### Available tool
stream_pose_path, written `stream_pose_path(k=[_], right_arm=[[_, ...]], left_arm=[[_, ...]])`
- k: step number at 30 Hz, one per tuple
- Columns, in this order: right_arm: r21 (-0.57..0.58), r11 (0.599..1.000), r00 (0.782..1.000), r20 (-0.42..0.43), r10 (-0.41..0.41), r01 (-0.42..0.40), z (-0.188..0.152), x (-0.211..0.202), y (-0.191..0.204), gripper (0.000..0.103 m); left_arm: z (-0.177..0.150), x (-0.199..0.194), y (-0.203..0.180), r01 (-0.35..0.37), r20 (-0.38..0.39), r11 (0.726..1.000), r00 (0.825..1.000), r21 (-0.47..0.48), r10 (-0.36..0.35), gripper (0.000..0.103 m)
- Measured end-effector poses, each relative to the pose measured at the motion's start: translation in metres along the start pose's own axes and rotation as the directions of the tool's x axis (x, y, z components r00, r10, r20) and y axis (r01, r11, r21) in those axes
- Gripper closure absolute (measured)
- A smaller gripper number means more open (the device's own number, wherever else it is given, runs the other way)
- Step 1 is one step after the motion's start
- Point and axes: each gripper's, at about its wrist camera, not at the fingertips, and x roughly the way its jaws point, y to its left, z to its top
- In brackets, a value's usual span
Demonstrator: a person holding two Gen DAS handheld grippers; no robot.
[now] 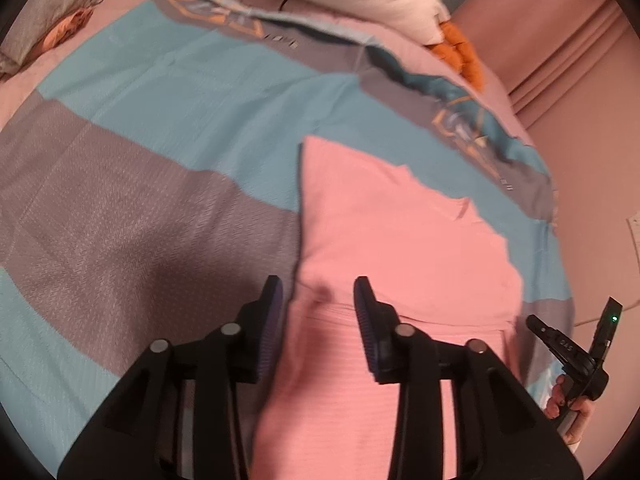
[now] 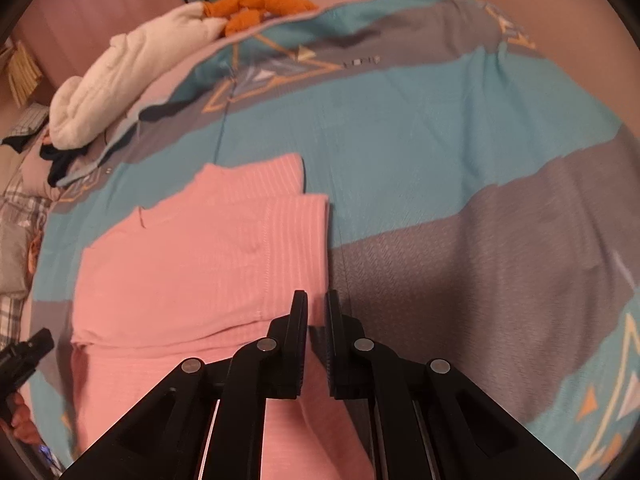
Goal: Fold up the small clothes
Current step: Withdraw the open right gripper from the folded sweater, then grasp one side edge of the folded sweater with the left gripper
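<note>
- The left gripper point(image 1: 318, 292) is held low over the near part of the pink garment point(image 1: 400, 248), pointing forward across the bed. Its jaws stand wide apart with nothing between them; pink cloth and the garment's left edge show through the gap.
- The right gripper point(image 2: 317, 304) is held low at the garment's right edge point(image 2: 200, 256). Its jaws are nearly closed, leaving a narrow gap (whether any cloth is pinched there cannot be told; the fingertips sit at the border of pink cloth and bedspread).
- The pink garment lies flat on the striped teal-and-grey bedspread point(image 1: 160, 120), partly folded, with one layer lying over another.
- The left wrist view alone shows the right gripper from outside point(image 1: 568, 348) at the lower right, with a green light on its body and the person's fingers point(image 1: 560, 396) around its handle.
- The right wrist view alone shows the ribbed texture and a stitched seam on the upper fold, plus the left gripper's body point(image 2: 24, 356) at the lower left edge.
- Both views show a white quilt point(image 2: 132, 72) and an orange cloth point(image 2: 256, 6) at the far end of the bed.
- The near part of the garment is hidden behind the gripper bodies in both views. The dark items beside the white quilt point(image 2: 64, 160) are too small and blurred to identify.
</note>
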Motion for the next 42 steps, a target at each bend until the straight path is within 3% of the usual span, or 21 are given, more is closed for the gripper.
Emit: stream_pose_path(k=[3,5,7,11,15,20,22,26,42], right_arm=[[-0.02,1.0,0.999,0.039,0.002,-0.002,-0.001,-0.019,0.004,0.095],[-0.034,0.999,0.998,0.07,0.006,-0.003,-0.003,-0.032,0.008,0.083],[-0.048,0.999,0.995,0.101,0.017,-0.013,-0.004,-0.044,0.012,0.058],[-0.074,0.996,0.986,0.156,0.058,-0.047,-0.008,-0.066,0.02,0.049],[-0.091,0.993,0.975,0.2,0.096,-0.079,-0.019,-0.085,0.023,0.032],[-0.152,0.987,0.966,0.24,0.095,-0.06,-0.04,-0.103,0.029,0.029],[-0.176,0.983,0.962,0.259,0.089,-0.043,-0.051,-0.108,0.03,0.02],[-0.192,0.981,0.96,0.273,0.067,-0.014,-0.071,-0.112,0.025,0.019],[-0.073,0.997,0.993,0.115,0.028,-0.019,-0.155,-0.103,-0.037,0.02]], left_arm=[[-0.006,-0.016,-0.01,0.048,0.026,0.999,0.999,0.014,-0.048,0.051],[-0.011,-0.027,-0.015,0.072,0.042,0.997,0.996,0.026,-0.073,0.043],[-0.016,-0.036,-0.021,0.084,0.06,0.996,0.994,0.041,-0.086,0.034],[-0.028,-0.055,-0.028,0.112,0.094,0.991,0.989,0.069,-0.118,0.023],[-0.045,-0.068,-0.029,0.15,0.1,0.985,0.982,0.084,-0.158,0.016],[-0.071,-0.075,-0.027,0.191,0.08,0.978,0.977,0.088,-0.198,0.011],[-0.082,-0.074,-0.024,0.2,0.06,0.976,0.977,0.091,-0.206,0.011],[-0.106,-0.067,-0.017,0.184,0.027,0.98,0.982,0.081,-0.186,0.011],[-0.17,-0.058,0.032,0.148,-0.087,0.988,0.986,0.051,-0.143,0.02]])
